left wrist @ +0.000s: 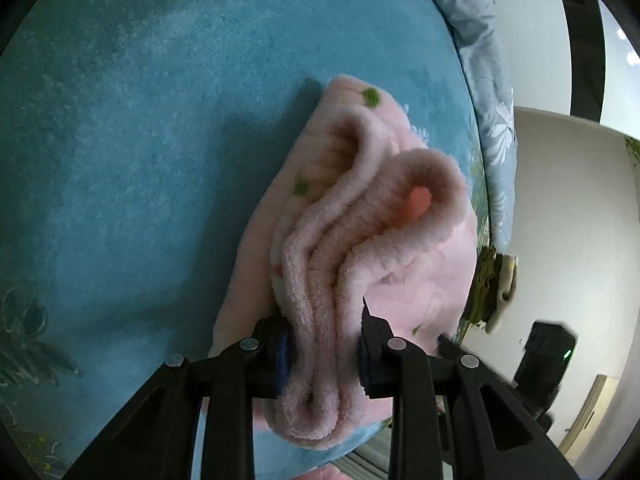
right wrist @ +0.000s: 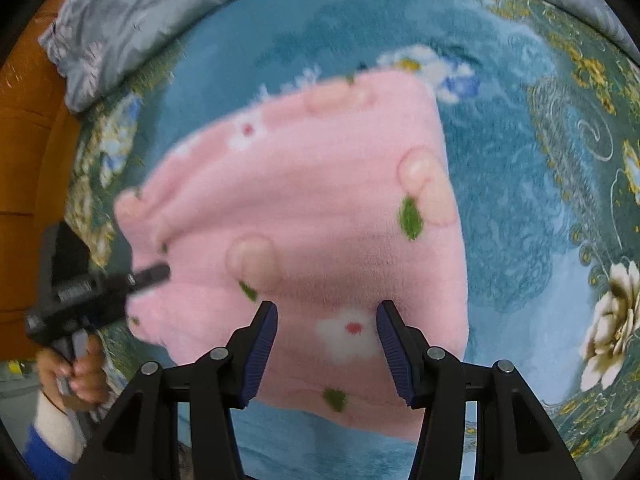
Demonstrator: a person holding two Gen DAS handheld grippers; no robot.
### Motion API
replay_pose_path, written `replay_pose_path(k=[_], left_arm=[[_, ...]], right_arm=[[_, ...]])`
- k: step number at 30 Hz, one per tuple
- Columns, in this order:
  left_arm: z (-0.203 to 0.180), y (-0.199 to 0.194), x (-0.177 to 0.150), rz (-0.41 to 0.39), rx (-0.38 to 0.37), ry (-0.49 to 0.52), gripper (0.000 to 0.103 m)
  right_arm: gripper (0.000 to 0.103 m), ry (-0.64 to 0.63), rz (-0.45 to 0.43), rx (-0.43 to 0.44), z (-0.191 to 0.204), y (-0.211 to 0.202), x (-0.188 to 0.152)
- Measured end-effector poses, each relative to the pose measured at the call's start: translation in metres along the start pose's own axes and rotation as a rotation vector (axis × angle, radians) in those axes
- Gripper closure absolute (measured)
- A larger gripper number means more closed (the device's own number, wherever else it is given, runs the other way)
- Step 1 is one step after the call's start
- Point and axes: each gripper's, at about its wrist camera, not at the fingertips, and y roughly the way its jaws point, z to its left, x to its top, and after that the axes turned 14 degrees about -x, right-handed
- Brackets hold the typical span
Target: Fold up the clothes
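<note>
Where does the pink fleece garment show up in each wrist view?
Left wrist: pink fleece garment at centre and lower centre, its bunched layers pinched in the left tool.
Right wrist: centre of the picture, spread flat, beyond the open right tool.
Shared landmark: the teal floral blanket beneath it.

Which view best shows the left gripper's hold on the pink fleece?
The left wrist view: the left gripper pinches bunched layers of pink fleece between its pads. The right wrist view shows only one blurred finger at the garment's edge.
</note>
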Motion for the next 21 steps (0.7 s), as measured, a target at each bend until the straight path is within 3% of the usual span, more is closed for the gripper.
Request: replay_pose_path(k=[7,9,11,14,18,21], left_arm=[[-0.016,-0.003,0.0,0.024,0.072,0.031,0.07],[-0.027,-0.023,-0.01,-0.024,0.12,0.077,0.063],[-0.041,-0.048,-0.022,-0.091,0.19,0.136,0.062],[-0.067,-0.069,-0.042,-0.15,0.201,0.218,0.062],[-0.097,-0.053,-0.062,-0.094,0.169,0.356,0.062],[-0.091,-0.027,-0.063,-0.061,0.265,0.399,0.062]], right_arm=[[0.047,-0.078,0.013,-0.052,0.01,0.013,-0.006],[0.047,-0.074,-0.004,-0.03,0.009,0.0,0.001],[0.047,-0.057,-0.056,0.007,0.002,-0.021,0.01],[0.047,-0.049,-0.125,0.03,-0.008,-0.041,0.029],[0.047,-0.05,-0.134,0.024,-0.01,-0.034,0.063],[0.047,-0.045,-0.12,0.047,-0.005,-0.02,0.083]])
